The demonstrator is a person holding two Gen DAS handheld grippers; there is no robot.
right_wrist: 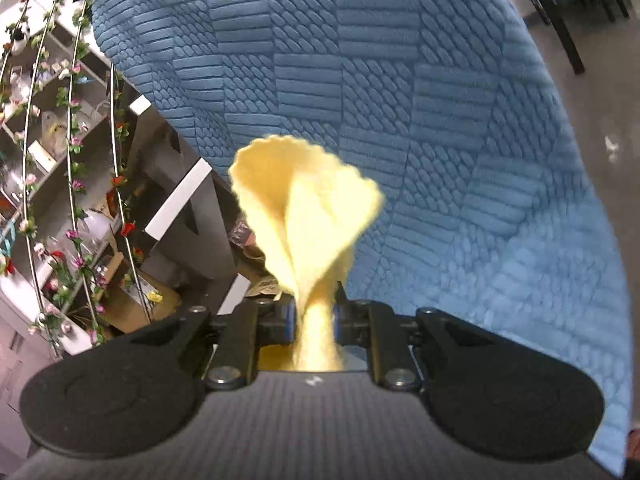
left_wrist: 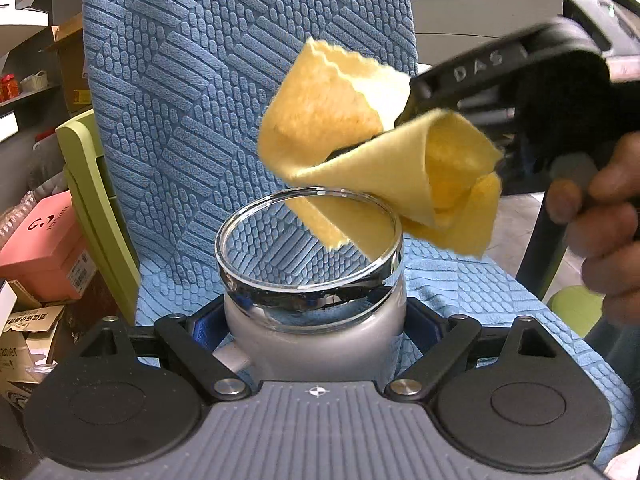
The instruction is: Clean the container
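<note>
In the left wrist view, nearest the lens, the left gripper is seen with its jaws spread wide around a glass container, and the frosted lower body of the jar is clamped between them, dead centre at six o'clock. The container is held upright, mouth open to the top, its clear rim catching bright reflections. Just above that rim, from about one to two o'clock, a yellow cloth is carried, one corner dipping over the mouth of the container on the far side; whether the rim is touched by it cannot be told. The cloth is pinched by the right gripper, which enters from three o'clock, and a hand is wrapped around its handle at the right edge.

Behind all this, a blue textured cover is draped over the surface and up the back, filling twelve o'clock. A pale green chair frame is seen at nine o'clock, a pink box and cardboard cartons beyond it at eight.

In the right wrist view, the jaws are pressed tight together on the cloth, a narrow waist of it squeezed between them and the rest fanning out at twelve o'clock. At ten o'clock, shelves hung with artificial flower garlands are blurred.
</note>
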